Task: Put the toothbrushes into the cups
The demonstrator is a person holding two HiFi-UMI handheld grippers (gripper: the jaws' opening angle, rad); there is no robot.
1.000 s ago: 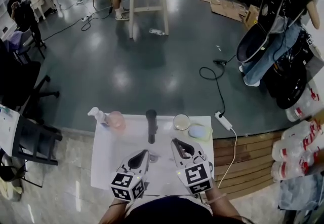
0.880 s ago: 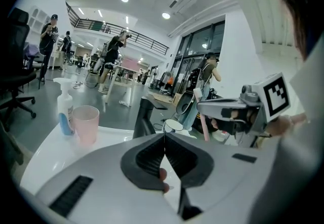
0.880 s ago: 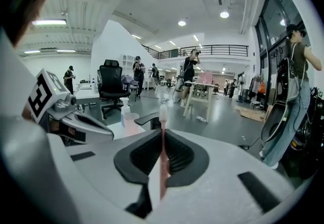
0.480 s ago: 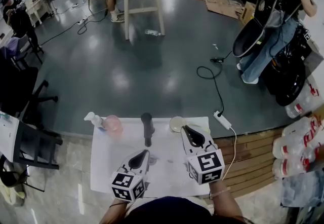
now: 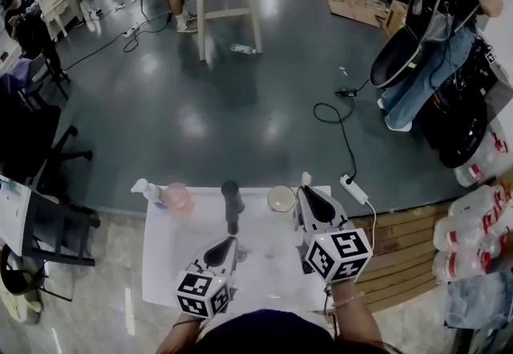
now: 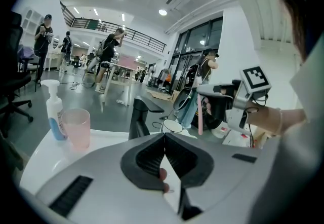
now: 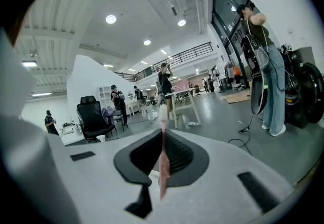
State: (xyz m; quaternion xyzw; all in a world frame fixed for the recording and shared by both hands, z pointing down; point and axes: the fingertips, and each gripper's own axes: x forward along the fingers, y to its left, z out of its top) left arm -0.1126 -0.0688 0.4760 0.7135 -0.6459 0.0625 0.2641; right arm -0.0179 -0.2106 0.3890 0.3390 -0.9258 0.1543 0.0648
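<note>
Jaws shut on nothing: left gripper, lower centre over the white table. Right gripper, right of centre, pinches a pink toothbrush upright just beside the white cup. Pink cup stands left of centre.

The bench is white. At its far left corner stand a translucent pink cup and a white pump bottle with a blue label. At the middle of the far edge is a black tap, and toward the far right corner a cream-white cup. The left tongs and right tongs are pale grey with black ribbed pads, and each carries a cube of black-and-white square markers. The toothbrush in the right tongs is pink with a white head. The floor is dark, glossy grey. The planks beside the bench's right edge are brown.
</note>
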